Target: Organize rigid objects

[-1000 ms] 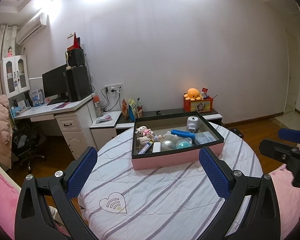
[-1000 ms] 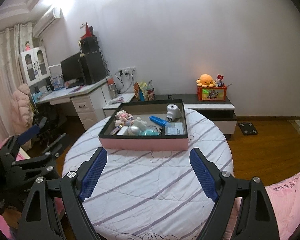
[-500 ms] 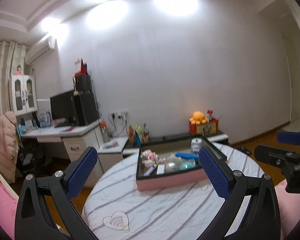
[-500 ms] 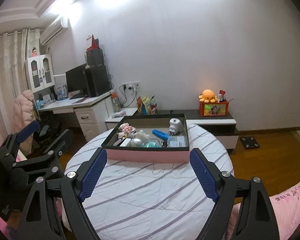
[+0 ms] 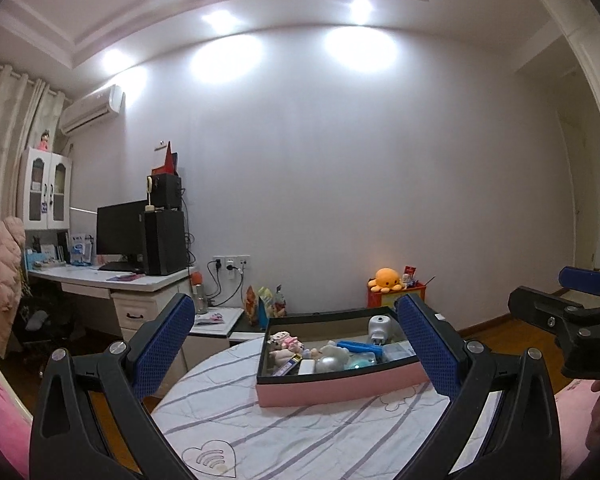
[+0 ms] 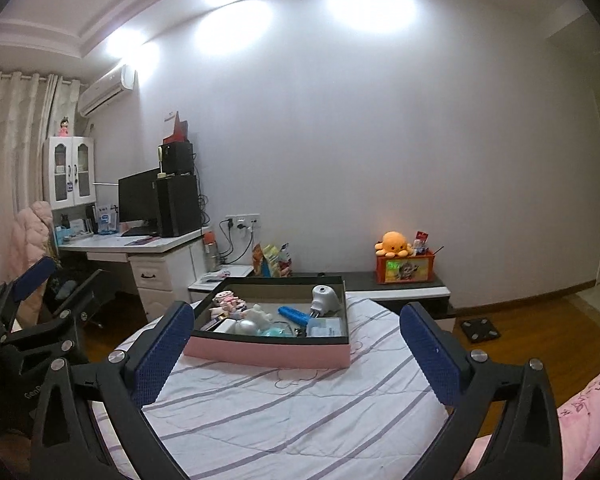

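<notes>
A shallow pink box [image 5: 340, 384] [image 6: 268, 350] with a black rim sits on the round striped table [image 5: 300, 432] [image 6: 280, 412]. Inside lie a white plug adapter [image 5: 380, 326] [image 6: 325, 298], a blue bar [image 5: 358, 347] [image 6: 294, 314], a silver ball [image 5: 328, 364] [image 6: 246, 326] and small plush dolls [image 5: 286, 342] [image 6: 228, 302]. My left gripper [image 5: 296, 302] is open, short of the box, holding nothing. The jaws of my right gripper [image 6: 296, 310] are opening, with nothing between them, also short of the box. Each gripper shows at the other view's edge.
A white desk [image 6: 160, 248] with a monitor and computer tower stands at back left. A low cabinet [image 6: 400, 290] carries an orange octopus plush [image 6: 394, 242] on a red box. A black scale [image 6: 478, 328] lies on the wood floor. Pink bedding [image 6: 580, 412] borders the table at right.
Both grippers have tilted upward, so the box sits lower in each view and more ceiling shows. The right gripper's jaws have spread wider. The left jaws are unchanged.
</notes>
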The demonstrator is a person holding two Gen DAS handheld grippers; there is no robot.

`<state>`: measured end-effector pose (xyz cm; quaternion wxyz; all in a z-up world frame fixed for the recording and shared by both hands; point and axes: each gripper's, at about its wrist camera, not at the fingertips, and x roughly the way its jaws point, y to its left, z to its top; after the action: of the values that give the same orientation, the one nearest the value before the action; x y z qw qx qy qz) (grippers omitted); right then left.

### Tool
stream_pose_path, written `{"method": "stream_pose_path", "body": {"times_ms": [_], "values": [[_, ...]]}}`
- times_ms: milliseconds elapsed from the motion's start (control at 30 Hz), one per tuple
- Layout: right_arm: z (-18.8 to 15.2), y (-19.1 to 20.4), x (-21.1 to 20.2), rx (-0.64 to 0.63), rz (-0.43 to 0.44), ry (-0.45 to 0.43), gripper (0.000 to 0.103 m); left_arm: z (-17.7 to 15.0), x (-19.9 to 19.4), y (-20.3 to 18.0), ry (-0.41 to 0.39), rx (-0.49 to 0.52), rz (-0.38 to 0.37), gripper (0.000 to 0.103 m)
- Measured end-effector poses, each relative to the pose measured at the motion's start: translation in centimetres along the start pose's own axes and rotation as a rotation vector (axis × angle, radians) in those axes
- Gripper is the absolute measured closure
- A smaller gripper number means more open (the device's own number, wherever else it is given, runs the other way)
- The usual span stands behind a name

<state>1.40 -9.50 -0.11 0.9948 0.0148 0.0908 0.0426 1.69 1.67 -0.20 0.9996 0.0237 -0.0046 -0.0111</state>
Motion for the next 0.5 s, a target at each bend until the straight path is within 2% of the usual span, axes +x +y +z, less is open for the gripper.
{"method": "stream_pose_path", "body": {"times_ms": [233,500], "values": [[-0.4,0.1,-0.1,-0.023,-0.048,-0.02,0.0,-1.2,0.1,0.4,0.007,-0.014,0.005,0.0],[-0.4,-1.1,0.0,0.019,-0.043,-0.005,0.0,-1.7,0.4,0.8,0.034,-0.017,0.032,0.0]]}}
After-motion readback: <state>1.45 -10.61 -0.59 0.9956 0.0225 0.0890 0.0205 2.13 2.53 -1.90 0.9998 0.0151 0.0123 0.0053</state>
